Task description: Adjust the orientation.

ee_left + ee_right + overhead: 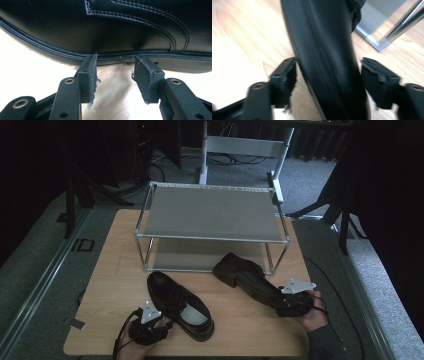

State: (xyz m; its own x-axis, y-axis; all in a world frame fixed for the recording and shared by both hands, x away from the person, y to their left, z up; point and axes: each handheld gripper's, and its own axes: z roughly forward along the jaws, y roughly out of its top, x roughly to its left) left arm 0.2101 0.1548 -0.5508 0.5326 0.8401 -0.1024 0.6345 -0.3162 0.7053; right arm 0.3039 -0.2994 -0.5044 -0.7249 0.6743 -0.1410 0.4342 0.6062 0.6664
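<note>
Two black leather shoes lie on the wooden table [117, 270]. The left shoe [177, 302] stands upright, its toe toward the rack and its pale insole showing. My left gripper [166, 324] sits at its near side; in the left gripper view this gripper [115, 59] is open, with both tips against the shoe's welt [62, 53] and bare table between the jaws. The right shoe [245, 275] lies on its side in front of the rack. My right gripper [281, 301] is open around its near end: the shoe [329, 55] runs between the jaws [328, 62], with a gap at the right one.
A two-shelf metal shoe rack [210, 212] stands at the back of the table, both shelves bare; one leg [404, 25] shows close by in the right gripper view. A white frame [245, 145] stands on the carpet beyond. The table's front edge is just behind both hands.
</note>
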